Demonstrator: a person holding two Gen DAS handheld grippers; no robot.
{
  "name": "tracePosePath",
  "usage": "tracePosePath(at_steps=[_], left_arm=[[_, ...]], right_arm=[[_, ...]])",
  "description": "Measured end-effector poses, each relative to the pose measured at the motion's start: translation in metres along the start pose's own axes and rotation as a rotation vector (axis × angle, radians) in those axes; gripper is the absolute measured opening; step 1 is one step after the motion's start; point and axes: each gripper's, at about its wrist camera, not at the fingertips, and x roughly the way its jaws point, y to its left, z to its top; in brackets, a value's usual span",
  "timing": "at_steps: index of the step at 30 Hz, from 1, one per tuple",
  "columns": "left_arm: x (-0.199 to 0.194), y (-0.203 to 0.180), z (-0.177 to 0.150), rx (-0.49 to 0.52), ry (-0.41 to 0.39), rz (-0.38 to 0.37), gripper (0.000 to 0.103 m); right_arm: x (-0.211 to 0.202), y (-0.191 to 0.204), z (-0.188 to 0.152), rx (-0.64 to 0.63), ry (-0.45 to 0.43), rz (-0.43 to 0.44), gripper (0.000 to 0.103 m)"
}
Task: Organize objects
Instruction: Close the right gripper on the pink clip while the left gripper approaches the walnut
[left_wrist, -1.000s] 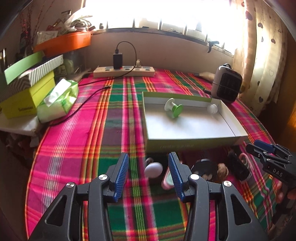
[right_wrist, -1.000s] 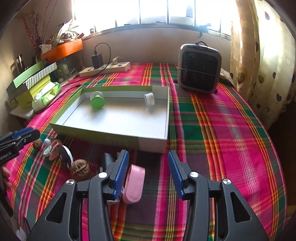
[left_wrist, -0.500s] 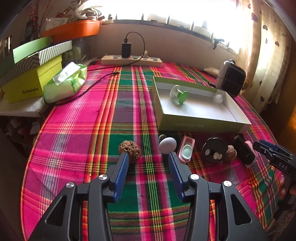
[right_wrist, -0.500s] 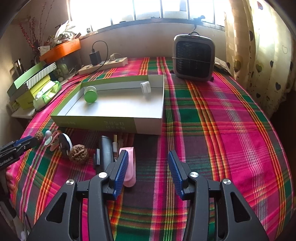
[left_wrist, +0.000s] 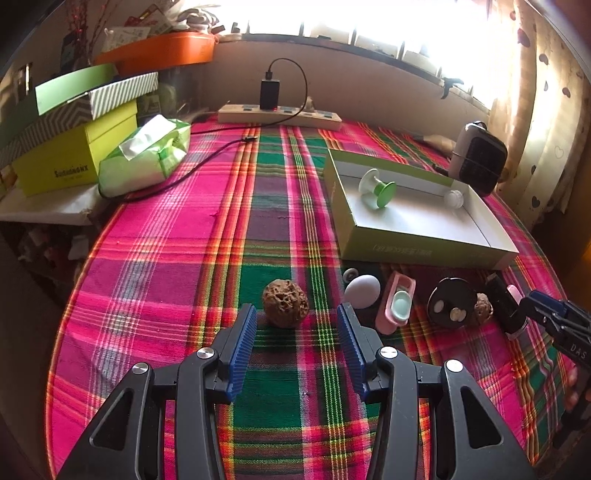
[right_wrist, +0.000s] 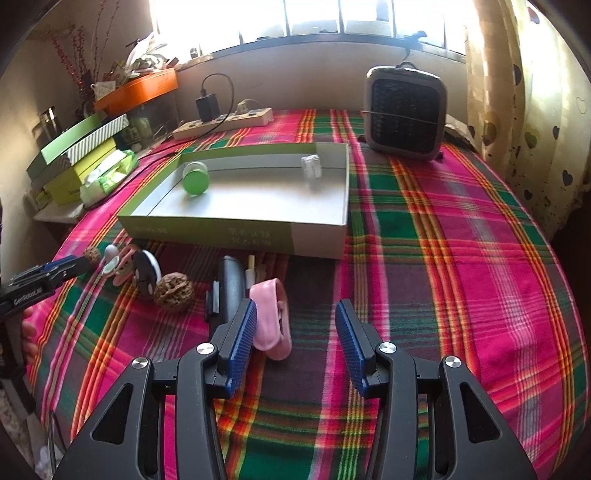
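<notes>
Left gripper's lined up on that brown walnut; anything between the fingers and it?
Nothing visible. The left gripper is open, and only bare plaid tablecloth lies between it and the walnut. The white egg sits off to the right.

My left camera sits low over the plaid tablecloth (left_wrist: 192, 258), facing the window; my right sits nearer the green tray (right_wrist: 236, 232). The 2 share that tray.
</notes>
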Motion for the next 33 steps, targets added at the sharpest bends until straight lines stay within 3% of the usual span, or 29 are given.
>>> tracePosePath(at_steps=[19,33], left_arm=[[0.007,0.004,0.003,-0.010,0.012,0.003,0.044],[0.009,0.005,0.002,-0.011,0.019,0.001,0.044]], right_arm=[[0.009,0.010,0.005,-0.084,0.039,-0.015,0.046],[0.017,-0.015,0.006,0.017,0.060,-0.017,0.046]])
